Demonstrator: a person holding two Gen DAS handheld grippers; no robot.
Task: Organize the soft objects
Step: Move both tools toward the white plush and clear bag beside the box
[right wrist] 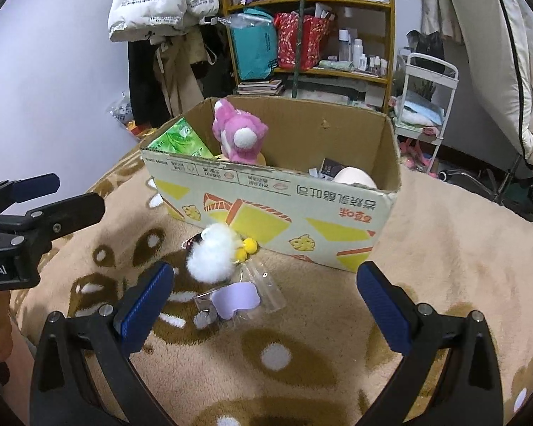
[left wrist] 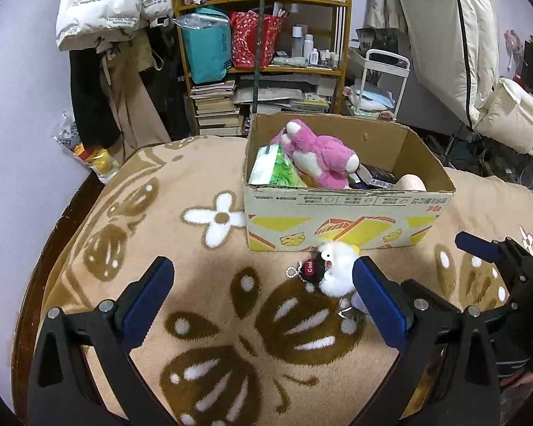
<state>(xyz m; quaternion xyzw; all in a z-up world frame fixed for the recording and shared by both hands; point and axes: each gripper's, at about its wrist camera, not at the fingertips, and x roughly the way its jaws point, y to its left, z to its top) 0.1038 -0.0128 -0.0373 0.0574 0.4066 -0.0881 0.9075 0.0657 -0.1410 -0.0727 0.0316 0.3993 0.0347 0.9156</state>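
A cardboard box (left wrist: 337, 214) (right wrist: 266, 209) stands on the patterned tan blanket. It holds a pink plush toy (left wrist: 323, 152) (right wrist: 240, 135), a green tissue pack (left wrist: 277, 168) (right wrist: 181, 140) and other items. A small white fluffy plush keychain (left wrist: 337, 266) (right wrist: 213, 255) with a black tag (left wrist: 311, 269) lies on the blanket in front of the box. A clear bag with a lilac piece (right wrist: 236, 296) lies beside it. My left gripper (left wrist: 263, 291) is open and empty, its right finger next to the keychain. My right gripper (right wrist: 266, 298) is open and empty, just short of the keychain and bag.
A crowded wooden shelf (left wrist: 263, 35) with bags, books and bottles stands behind the box. Coats hang on the left wall (left wrist: 103, 71). A white cart (left wrist: 376, 85) and white bedding (left wrist: 479, 53) are at the right. The blanket's left edge (left wrist: 71, 220) drops off.
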